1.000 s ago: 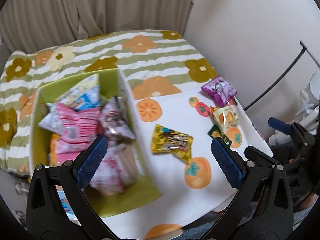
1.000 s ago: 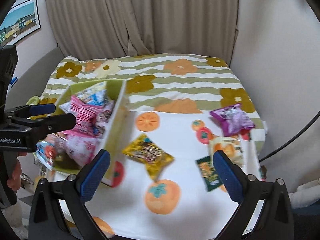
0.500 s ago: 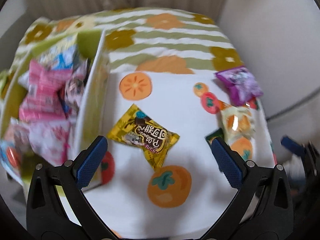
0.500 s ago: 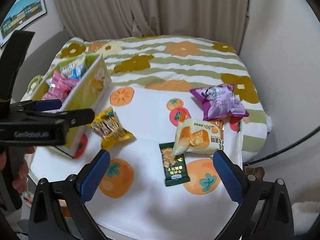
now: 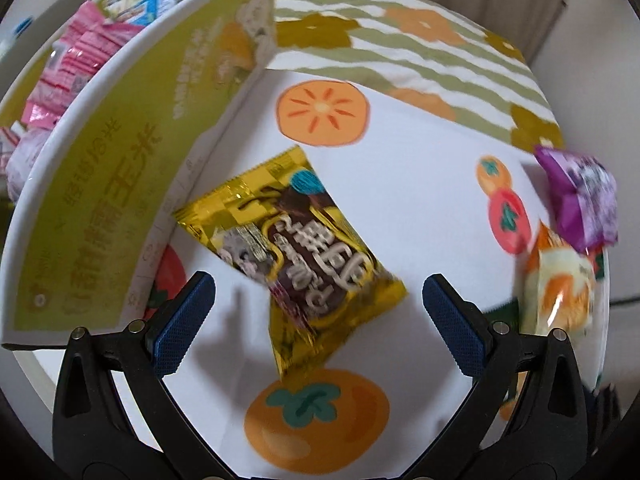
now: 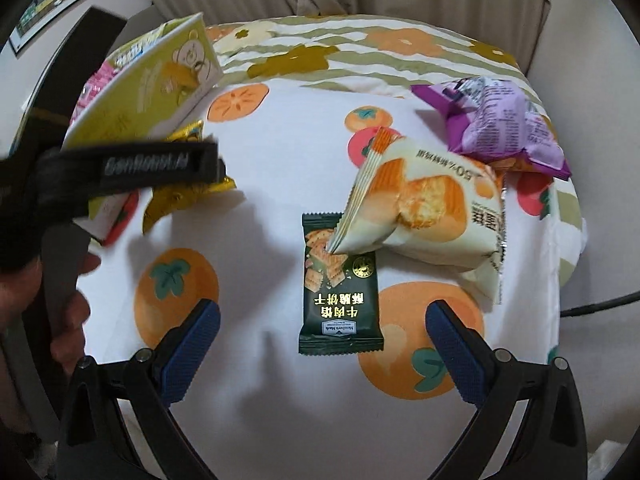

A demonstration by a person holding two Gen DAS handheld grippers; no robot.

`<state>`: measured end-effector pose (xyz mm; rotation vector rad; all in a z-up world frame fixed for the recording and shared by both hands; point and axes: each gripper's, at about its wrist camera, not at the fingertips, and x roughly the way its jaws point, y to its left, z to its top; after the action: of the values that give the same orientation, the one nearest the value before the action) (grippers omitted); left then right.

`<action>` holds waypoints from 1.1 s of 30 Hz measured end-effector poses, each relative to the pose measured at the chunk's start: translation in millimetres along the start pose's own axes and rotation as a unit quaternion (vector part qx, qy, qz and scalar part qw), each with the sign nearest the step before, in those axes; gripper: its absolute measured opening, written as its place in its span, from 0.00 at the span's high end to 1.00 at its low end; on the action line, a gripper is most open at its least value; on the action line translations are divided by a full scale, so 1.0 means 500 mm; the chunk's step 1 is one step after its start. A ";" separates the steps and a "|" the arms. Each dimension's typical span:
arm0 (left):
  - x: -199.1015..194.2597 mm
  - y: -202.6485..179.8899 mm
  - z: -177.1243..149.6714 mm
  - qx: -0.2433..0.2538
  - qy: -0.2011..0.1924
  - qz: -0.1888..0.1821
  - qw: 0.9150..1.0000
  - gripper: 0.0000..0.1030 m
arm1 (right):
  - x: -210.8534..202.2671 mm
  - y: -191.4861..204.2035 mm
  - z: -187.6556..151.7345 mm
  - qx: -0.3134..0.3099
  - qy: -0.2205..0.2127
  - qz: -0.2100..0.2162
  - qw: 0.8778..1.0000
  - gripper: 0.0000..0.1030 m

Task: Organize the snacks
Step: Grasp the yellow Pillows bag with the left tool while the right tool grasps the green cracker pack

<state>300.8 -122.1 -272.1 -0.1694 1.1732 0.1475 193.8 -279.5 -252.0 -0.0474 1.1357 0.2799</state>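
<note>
My left gripper (image 5: 318, 322) is open and hovers low over a yellow snack packet (image 5: 292, 248) that lies flat on the tablecloth, its near end between the fingers. The green snack box (image 5: 120, 152) full of pink and blue packets stands just left of it. My right gripper (image 6: 322, 350) is open above a dark green cracker packet (image 6: 340, 300). A cream bread packet (image 6: 424, 216) overlaps its far end, and a purple packet (image 6: 500, 124) lies beyond. The left gripper's body shows in the right wrist view (image 6: 120, 168) over the yellow packet (image 6: 180, 196).
The table carries a white cloth with orange persimmon prints (image 6: 280, 152) over a green striped flowered cloth (image 6: 360, 52). Curtains hang behind. The wall is close on the right. The table's front edge lies just under both grippers.
Both grippers have dropped lower and closer to the table. The left one moved from over the box to over the yellow packet; the right one moved over the dark green packet.
</note>
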 end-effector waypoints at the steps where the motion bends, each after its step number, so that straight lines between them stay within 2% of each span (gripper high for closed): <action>1: 0.006 0.003 0.005 -0.008 0.000 0.002 1.000 0.00 | 0.005 -0.001 0.000 0.000 0.001 0.002 1.000 0.01; 5: 0.028 0.010 0.024 -0.024 0.013 0.009 1.000 0.00 | 0.020 -0.003 0.009 0.000 0.003 0.007 1.000 0.01; 9: 0.040 0.014 0.030 -0.039 0.018 0.002 0.999 0.00 | 0.026 0.000 0.017 -0.010 -0.002 -0.003 1.000 0.01; 13: 0.058 0.018 0.039 -0.033 0.025 0.010 0.999 0.01 | 0.040 0.006 0.024 -0.020 0.003 0.000 1.000 0.01; 15: 0.063 0.024 0.042 -0.031 0.026 0.014 0.999 0.05 | 0.043 0.009 0.027 -0.024 0.003 -0.004 1.000 0.01; 19: 0.079 0.046 0.040 -0.036 0.043 -0.003 0.998 0.27 | 0.049 0.012 0.033 -0.029 0.001 -0.016 0.999 0.01; 23: 0.070 0.044 0.024 0.007 0.037 -0.001 0.999 0.43 | 0.055 0.016 0.039 -0.035 0.001 -0.029 0.999 0.06; 26: 0.062 0.041 0.011 0.040 0.041 -0.007 0.998 0.47 | 0.063 0.022 0.043 -0.039 0.003 -0.037 0.999 0.10; 28: 0.057 0.040 0.001 0.062 0.043 -0.011 0.997 0.49 | 0.067 0.024 0.042 -0.040 0.006 -0.042 0.998 0.19; 31: 0.050 0.039 -0.012 0.084 0.048 -0.016 0.995 0.50 | 0.071 0.020 0.040 -0.034 0.011 -0.047 0.998 0.26; 33: 0.047 0.037 -0.020 0.092 0.051 -0.018 0.994 0.50 | 0.073 0.017 0.038 -0.030 0.013 -0.047 0.998 0.27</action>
<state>297.0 -105.3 -298.4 -0.0348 1.2771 -0.0011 223.0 -260.7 -276.1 -0.1580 1.1464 0.2298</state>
